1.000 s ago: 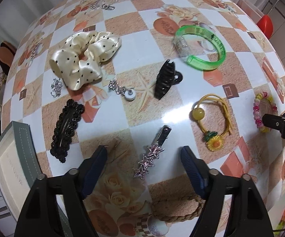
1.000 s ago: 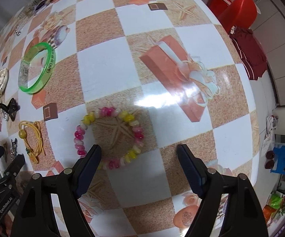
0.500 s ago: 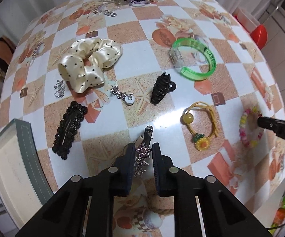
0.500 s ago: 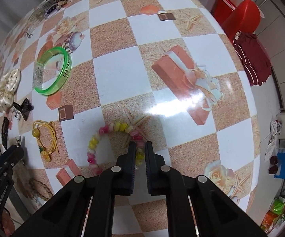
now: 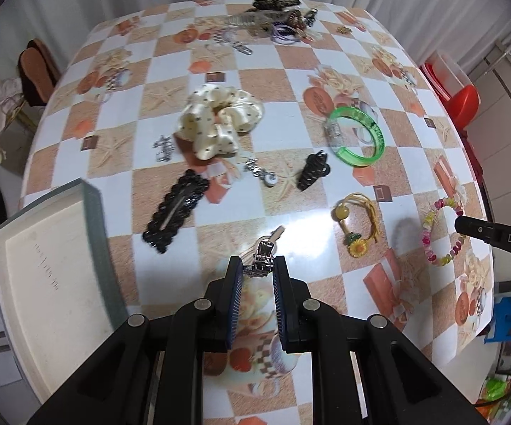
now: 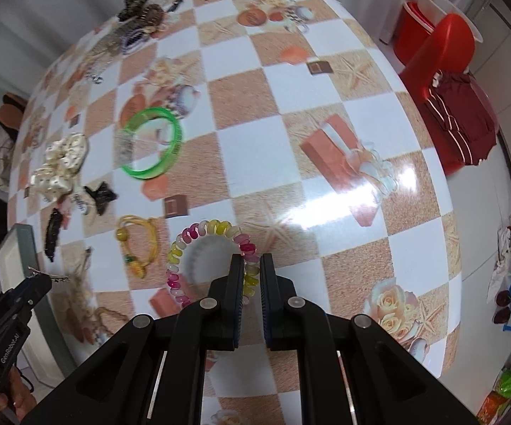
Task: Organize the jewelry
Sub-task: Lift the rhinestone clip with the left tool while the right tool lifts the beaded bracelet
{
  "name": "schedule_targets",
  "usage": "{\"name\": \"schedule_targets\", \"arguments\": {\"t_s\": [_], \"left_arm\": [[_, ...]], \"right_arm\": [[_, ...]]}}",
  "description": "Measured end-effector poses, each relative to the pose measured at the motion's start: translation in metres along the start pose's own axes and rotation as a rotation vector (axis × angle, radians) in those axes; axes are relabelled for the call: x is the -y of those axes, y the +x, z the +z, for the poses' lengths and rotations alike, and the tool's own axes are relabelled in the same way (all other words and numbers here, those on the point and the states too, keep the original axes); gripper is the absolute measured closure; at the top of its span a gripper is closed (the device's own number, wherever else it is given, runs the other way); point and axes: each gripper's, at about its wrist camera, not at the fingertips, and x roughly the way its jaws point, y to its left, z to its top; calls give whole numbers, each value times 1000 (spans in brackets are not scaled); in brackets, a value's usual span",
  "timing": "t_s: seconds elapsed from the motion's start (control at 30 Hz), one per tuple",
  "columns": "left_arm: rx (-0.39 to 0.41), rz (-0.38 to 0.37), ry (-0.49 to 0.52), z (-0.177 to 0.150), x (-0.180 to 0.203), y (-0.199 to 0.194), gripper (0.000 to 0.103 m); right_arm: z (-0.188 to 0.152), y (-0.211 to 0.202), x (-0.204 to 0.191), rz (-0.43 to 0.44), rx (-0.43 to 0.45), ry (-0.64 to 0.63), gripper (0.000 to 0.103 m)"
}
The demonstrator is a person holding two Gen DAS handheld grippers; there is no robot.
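Your left claw [image 5: 257, 272] is clamped on the silver hair clip [image 5: 265, 250], lifted near the surface's [image 5: 283, 81] front edge, long axis pointing away toward the far edge. Your right claw [image 6: 252, 274] pinches the beaded bracelet [image 6: 208, 258] by a few beads near the right edge; a jerk could swing it loose.

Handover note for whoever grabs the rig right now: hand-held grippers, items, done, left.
Left hand-held gripper: shut on the silver hair clip, lifted off the table.
Right hand-held gripper: shut on the beaded bracelet, also lifted.
Open box at the table's left edge looks empty.
Done: both picks.
Left: probably box these two, then green bangle, yellow hair tie, scrunchie, black clips, far pile.
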Motion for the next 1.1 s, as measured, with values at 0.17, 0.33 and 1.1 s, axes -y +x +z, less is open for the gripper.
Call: {"name": "schedule_targets", "arguments": {"t_s": [0.17,0.33,1.1], "left_arm": [[-2,49,73,-4,5,3,80],[-16,66,129,-2,9,20,43],[-75,69,156,24,0,74,46]], "right_arm": [[-7,-2,-11,17,-4,-11,93],[-15,-3,-19,34,-7,-23,93],[-22,-1,-3,67,-38,18,93]]}}
